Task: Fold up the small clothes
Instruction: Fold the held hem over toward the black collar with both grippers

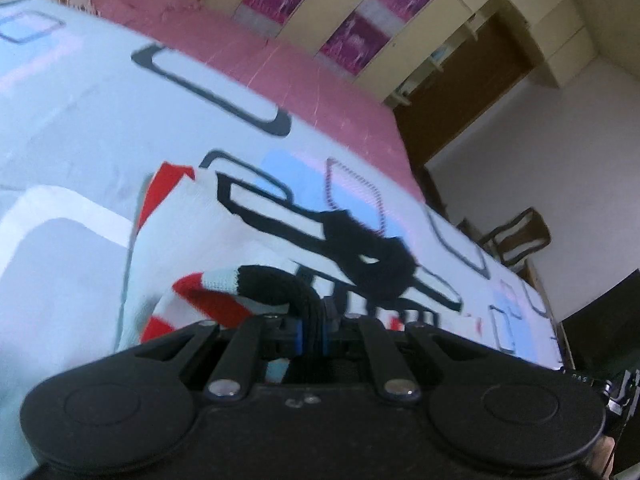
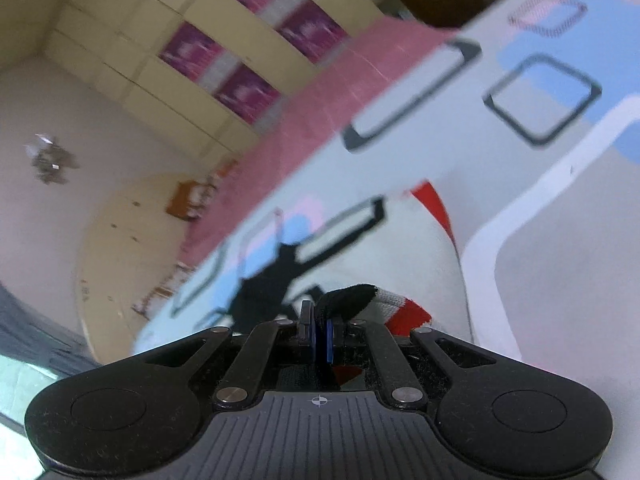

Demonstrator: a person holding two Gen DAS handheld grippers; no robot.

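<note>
A small knitted garment point(image 1: 224, 216), white with red stripes, black trim and a black pattern, hangs over the patterned bedspread point(image 1: 80, 120). My left gripper point(image 1: 312, 334) is shut on its black-edged hem, which bunches up between the blue pads. The same knitted garment point(image 2: 400, 264) shows in the right wrist view. There my right gripper point(image 2: 320, 338) is shut on another part of the black, white and red hem. The cloth stretches away from both grippers toward the bed. Both views are blurred by motion.
The bedspread point(image 2: 540, 220) is pale with dark outlined rectangles, over a pink sheet point(image 1: 280, 68). A cream wardrobe point(image 1: 460, 28) with magenta panels stands beyond the bed. A wooden chair point(image 1: 516, 236) and a brown door point(image 1: 460, 96) are at the right.
</note>
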